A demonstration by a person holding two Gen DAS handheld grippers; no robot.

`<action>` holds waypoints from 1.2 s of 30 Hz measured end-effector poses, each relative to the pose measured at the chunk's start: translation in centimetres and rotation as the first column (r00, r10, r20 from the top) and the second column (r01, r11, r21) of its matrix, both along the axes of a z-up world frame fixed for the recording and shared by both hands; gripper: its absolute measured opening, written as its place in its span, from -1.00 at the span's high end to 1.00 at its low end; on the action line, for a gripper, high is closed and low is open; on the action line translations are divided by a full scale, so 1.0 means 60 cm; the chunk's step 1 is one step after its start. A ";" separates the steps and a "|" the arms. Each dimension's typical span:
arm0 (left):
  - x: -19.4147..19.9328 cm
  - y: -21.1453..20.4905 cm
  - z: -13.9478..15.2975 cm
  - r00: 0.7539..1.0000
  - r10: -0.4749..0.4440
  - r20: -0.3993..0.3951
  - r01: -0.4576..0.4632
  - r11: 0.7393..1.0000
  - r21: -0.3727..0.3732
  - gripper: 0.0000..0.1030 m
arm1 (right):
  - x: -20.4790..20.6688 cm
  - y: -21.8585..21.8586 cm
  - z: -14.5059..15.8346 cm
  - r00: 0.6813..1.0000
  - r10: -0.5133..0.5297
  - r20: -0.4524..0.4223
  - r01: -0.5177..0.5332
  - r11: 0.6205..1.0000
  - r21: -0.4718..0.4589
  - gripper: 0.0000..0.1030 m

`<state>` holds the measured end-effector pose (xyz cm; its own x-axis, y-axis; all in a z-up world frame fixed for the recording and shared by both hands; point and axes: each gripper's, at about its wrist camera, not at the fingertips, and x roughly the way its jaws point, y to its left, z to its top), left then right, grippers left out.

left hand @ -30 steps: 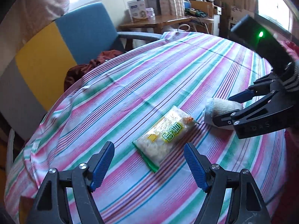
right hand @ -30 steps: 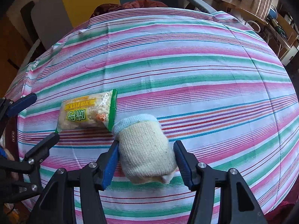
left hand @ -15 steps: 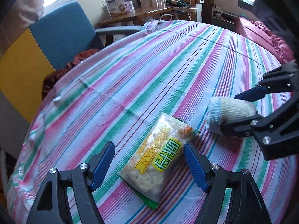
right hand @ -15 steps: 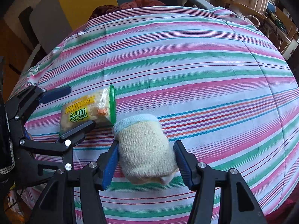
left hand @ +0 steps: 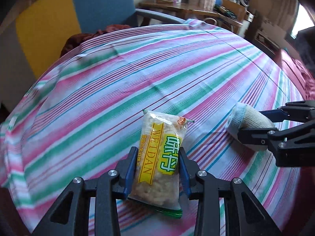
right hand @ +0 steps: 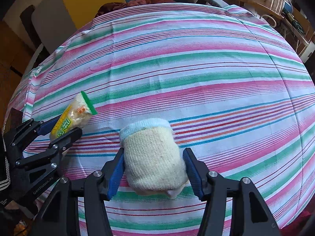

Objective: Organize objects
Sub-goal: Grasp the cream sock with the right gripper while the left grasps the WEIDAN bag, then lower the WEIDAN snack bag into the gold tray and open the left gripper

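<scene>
Both my tongs down on the striped table, one item between each pair.

My left tongs [left hand: 158,174] are closing, blue pads pressed on both long sides of the snack packet [left hand: 160,157] near the table's [left hand: 118,82] edge closest to me; this view shows its yellow WEIDAN band, while the right view catches only its green sealed end. My right tongs [right hand: 155,174] straddle the rolled sock [right hand: 152,157]; whether those pads touch I cannot tell. Beyond the far edge stands a blue and yellow chair [left hand: 59,19].
</scene>
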<state>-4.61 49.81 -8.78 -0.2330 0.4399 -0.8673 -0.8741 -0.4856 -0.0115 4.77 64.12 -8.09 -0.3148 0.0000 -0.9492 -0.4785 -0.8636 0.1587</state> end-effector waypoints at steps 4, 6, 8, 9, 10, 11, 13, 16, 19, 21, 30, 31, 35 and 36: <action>0.010 -0.051 0.015 0.996 0.083 -0.029 -0.083 0.996 0.022 0.24 | -0.003 -0.005 -0.011 0.999 0.012 0.042 -0.013 1.000 0.026 -0.15; 0.029 -0.081 0.026 0.993 0.103 -0.057 -0.101 0.994 0.032 0.24 | -0.004 -0.009 -0.011 0.998 0.020 0.052 -0.022 0.999 0.042 -0.14; 0.041 -0.109 0.039 0.989 0.123 -0.085 -0.120 0.992 0.049 0.24 | -0.004 -0.009 -0.011 0.998 0.021 0.054 -0.023 0.999 0.047 -0.14; 0.045 -0.122 0.045 0.987 0.134 -0.091 -0.129 0.990 0.057 0.24 | -0.003 -0.009 -0.011 0.998 0.021 0.054 -0.024 0.999 0.048 -0.14; 0.048 -0.135 0.051 0.985 0.146 -0.096 -0.140 0.988 0.066 0.24 | -0.003 -0.009 -0.010 0.998 0.019 0.054 -0.022 0.999 0.050 -0.14; 0.051 -0.147 0.056 0.982 0.160 -0.104 -0.153 0.986 0.073 0.24 | -0.003 -0.009 -0.010 0.998 0.019 0.055 -0.022 0.998 0.051 -0.14; 0.058 -0.176 0.068 0.976 0.184 -0.114 -0.174 0.981 0.089 0.24 | -0.003 -0.009 -0.010 0.998 0.019 0.054 -0.022 0.998 0.052 -0.14; 0.062 -0.203 0.079 0.971 0.211 -0.116 -0.200 0.975 0.102 0.24 | -0.001 -0.006 -0.009 0.999 0.016 0.051 -0.018 0.999 0.050 -0.14; 0.070 -0.229 0.090 0.964 0.231 -0.135 -0.215 0.969 0.118 0.24 | -0.001 -0.005 -0.009 0.999 0.015 0.051 -0.018 0.999 0.051 -0.14; 0.073 -0.245 0.098 0.960 0.243 -0.139 -0.226 0.966 0.129 0.24 | -0.001 -0.004 -0.009 0.999 0.015 0.051 -0.018 0.998 0.053 -0.14; 0.074 -0.302 0.121 0.945 0.296 -0.136 -0.272 0.947 0.169 0.24 | -0.004 -0.004 -0.008 0.998 0.026 0.061 -0.031 0.996 0.081 -0.13; 0.073 -0.308 0.122 0.945 0.300 -0.134 -0.276 0.946 0.169 0.24 | -0.004 -0.004 -0.008 0.998 0.026 0.061 -0.031 0.996 0.082 -0.13; 0.067 -0.330 0.124 0.937 0.324 -0.129 -0.300 0.938 0.175 0.23 | -0.007 -0.006 -0.009 0.998 0.025 0.060 -0.030 0.996 0.081 -0.13; 0.066 -0.334 0.124 0.935 0.329 -0.129 -0.305 0.936 0.176 0.23 | -0.007 -0.005 -0.009 0.998 0.025 0.060 -0.030 0.996 0.081 -0.13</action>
<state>-0.63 29.76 -1.34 -0.5074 0.4441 -0.7385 -0.6718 -0.7406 0.0162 4.35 63.79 -8.62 -0.2593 0.0710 -0.9632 -0.4611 -0.8854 0.0588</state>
